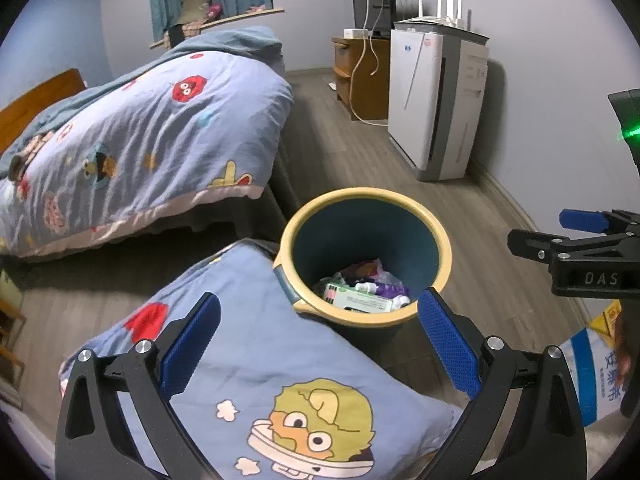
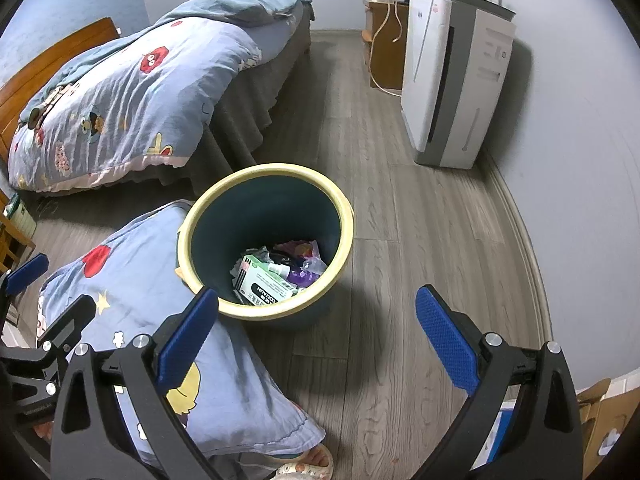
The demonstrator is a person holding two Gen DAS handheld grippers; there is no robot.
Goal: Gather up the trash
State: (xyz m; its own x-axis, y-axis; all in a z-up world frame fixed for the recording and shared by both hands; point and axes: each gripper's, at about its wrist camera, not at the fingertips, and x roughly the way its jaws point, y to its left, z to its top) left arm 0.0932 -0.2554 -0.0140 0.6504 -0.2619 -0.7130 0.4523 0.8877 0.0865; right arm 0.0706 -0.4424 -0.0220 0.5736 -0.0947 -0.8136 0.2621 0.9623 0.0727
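left tongs (image 1: pixel 319 334) spread wide, empty; right tongs (image 2: pixel 317 332) likewise

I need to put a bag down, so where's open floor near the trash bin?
Bare floor lies between the bin and the white air purifier, reaching the wall. The bin's other side is crowded: a pillow presses against it, with the bed beyond.

The trash bin (image 2: pixel 338 216) is dark teal with a pale yellow rim. The quilt (image 1: pixel 160 128) and the pillow (image 1: pixel 260 360) are light blue, printed with red, yellow and brown cartoon figures. Both claws have black frames and blue textured pads (image 2: pixel 444 336). The floor (image 2: pixel 420 240) is grey wood-grain plank; the air purifier (image 1: pixel 436 100) is white and grey.
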